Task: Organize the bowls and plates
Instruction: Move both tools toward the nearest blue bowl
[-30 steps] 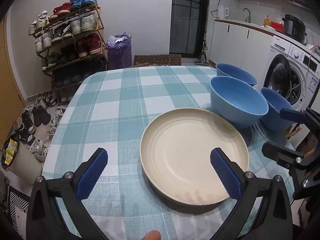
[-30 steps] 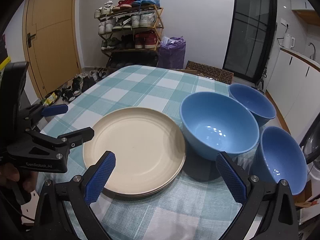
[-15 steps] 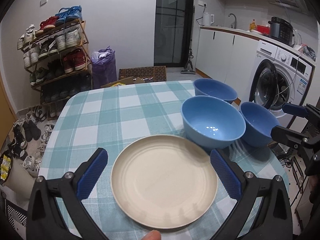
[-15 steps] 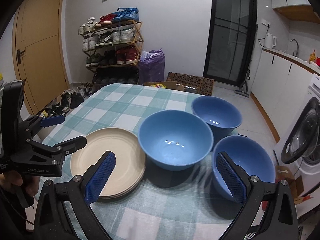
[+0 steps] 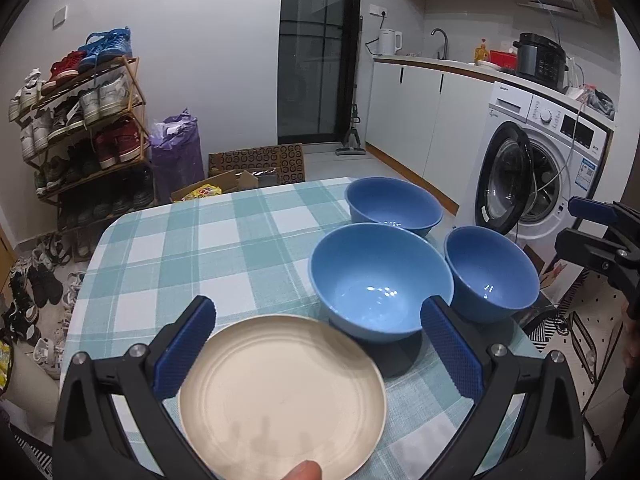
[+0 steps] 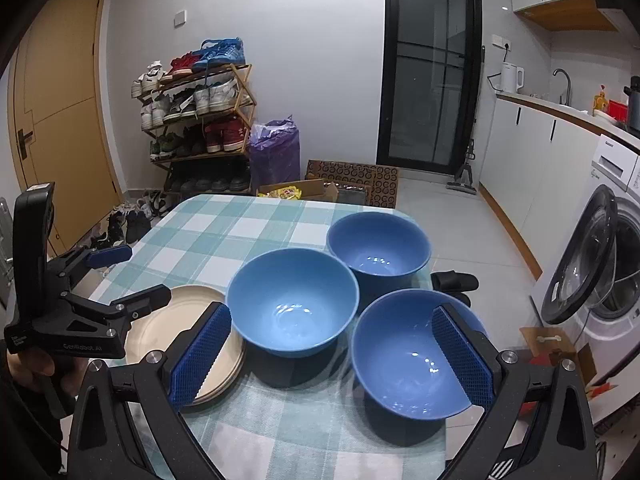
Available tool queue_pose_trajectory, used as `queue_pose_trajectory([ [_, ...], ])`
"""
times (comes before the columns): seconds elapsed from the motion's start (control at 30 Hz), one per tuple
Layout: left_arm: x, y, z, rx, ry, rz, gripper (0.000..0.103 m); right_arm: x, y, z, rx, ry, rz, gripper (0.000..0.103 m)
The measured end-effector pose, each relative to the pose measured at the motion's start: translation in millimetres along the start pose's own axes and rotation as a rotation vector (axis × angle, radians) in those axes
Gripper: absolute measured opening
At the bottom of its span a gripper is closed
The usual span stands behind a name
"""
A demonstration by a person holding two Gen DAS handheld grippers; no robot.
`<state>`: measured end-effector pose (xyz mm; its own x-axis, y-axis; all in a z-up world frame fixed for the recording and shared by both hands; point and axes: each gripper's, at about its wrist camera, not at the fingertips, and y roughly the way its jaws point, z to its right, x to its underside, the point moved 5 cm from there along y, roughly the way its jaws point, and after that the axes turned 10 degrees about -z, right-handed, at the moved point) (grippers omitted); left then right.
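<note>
Left wrist: cream plate (image 5: 282,396) lies below open left hand-held gripper (image 5: 318,344).

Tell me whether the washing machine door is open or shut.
Open. The washing machine has its round door swung out on its hinge, leaving the dark drum exposed; the right wrist view shows the same door ajar.

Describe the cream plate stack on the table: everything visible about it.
The cream plate stack is round and matte, plastic-looking, with faint concentric rings on the top plate's face. The right wrist view shows layered rims, so several plates are nested, though the count is unclear. It lies flat on the checked tablecloth near the front edge, left of the largest blue bowl. The open left gripper hovers over it; neither gripper holds it.
</note>
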<state>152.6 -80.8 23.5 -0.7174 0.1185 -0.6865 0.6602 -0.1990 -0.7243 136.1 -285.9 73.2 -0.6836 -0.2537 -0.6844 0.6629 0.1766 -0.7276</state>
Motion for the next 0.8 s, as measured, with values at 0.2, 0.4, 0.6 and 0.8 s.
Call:
queue_pose_trajectory([
  [0.2, -17, 7, 15, 0.018, 0.021, 0.003, 0.103, -11, -9, 21, 0.015, 0.017, 0.007, 0.102],
  [0.4, -35, 16, 26, 0.038, 0.042, -0.002, 0.103, -19, -10, 41, 0.022, 0.039, -0.006, 0.102],
  [0.6, -51, 24, 37, 0.050, 0.076, -0.011, 0.103, -26, -9, 62, 0.027, 0.057, -0.007, 0.102],
  [0.8, -68, 34, 45, 0.060, 0.093, -0.029, 0.103, -33, -6, 85, 0.020, 0.082, -0.014, 0.102],
])
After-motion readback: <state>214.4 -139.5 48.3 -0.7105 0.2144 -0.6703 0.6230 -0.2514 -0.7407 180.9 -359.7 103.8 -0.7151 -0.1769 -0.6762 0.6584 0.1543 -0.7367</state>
